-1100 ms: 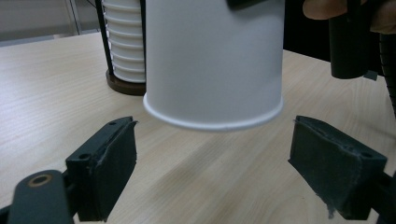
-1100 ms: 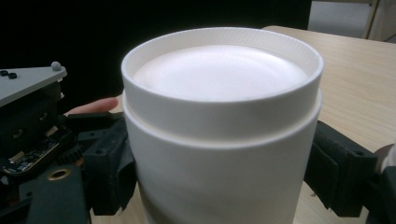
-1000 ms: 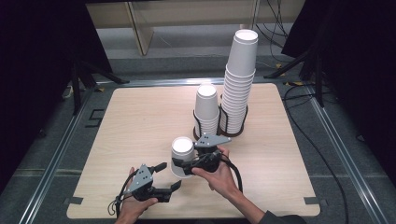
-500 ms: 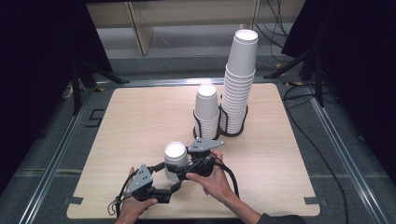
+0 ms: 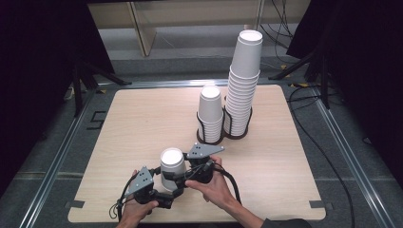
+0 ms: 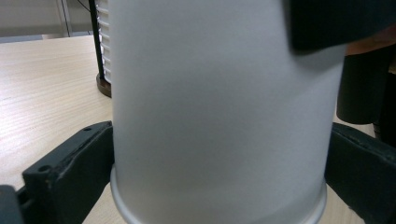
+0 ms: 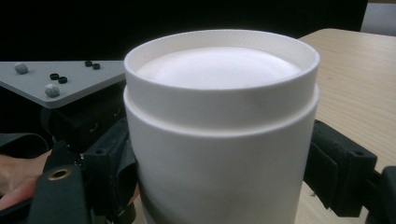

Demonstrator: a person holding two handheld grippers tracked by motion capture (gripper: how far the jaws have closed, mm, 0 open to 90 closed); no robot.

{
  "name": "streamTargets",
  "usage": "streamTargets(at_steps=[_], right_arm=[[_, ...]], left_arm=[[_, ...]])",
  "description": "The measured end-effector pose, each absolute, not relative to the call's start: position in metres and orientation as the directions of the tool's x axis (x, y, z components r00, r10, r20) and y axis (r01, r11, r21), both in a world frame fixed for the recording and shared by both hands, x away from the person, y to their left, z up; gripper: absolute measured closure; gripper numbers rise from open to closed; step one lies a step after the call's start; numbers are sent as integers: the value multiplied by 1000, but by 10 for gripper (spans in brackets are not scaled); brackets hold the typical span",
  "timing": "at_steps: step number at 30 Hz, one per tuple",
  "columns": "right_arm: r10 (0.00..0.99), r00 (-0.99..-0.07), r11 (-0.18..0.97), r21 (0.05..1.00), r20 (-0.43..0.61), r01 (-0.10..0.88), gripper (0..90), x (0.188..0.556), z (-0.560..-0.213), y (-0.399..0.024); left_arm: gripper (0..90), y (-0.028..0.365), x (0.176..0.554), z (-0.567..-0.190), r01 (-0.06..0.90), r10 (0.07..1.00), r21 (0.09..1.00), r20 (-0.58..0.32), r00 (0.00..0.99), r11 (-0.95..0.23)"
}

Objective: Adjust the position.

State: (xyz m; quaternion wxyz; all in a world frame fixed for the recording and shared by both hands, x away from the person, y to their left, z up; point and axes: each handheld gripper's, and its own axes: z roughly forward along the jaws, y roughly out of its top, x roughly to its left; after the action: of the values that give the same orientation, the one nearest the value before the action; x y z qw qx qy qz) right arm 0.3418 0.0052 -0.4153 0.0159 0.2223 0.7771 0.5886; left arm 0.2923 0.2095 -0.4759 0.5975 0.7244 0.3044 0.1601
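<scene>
High view | right claw (image 5: 183, 175) clasps inverted cup (image 5: 172, 167) | left claw (image 5: 175, 187) just opened wide, flanking cup base

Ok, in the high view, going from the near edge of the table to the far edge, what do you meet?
Left gripper → upside-down paper cup → short cup stack → tall cup stack.

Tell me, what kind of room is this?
Probably a lab or test room set up for recording, not a home. A bare wooden table sits in a metal frame, black curtains hang around it, cables trail over the floor, and paper cups stand stacked in a holder.
</scene>
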Motion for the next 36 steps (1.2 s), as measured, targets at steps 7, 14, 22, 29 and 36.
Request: streamTargets(at_steps=[7,14,22,29,36], right_arm=[[338,-902,200,916,269,349,207,339,-416,7],[336,-909,212,921,246,327,207,338,-415,7],[324,-913,206,923,249,324,193,338,-417,8],[311,-912,226,911,268,345,176,341,-410,2],[307,-927,282,910,216,305,157,344,-388,-14]], left_arm=[[0,210,292,-476,248,621,965,-146,770,-80],[0,211,292,-475,255,620,964,-160,768,-67],[82,212,291,-472,223,614,970,-119,780,-95],[117,210,290,-469,192,629,964,-37,777,-181],[133,214,290,-465,149,624,932,97,775,-330]])
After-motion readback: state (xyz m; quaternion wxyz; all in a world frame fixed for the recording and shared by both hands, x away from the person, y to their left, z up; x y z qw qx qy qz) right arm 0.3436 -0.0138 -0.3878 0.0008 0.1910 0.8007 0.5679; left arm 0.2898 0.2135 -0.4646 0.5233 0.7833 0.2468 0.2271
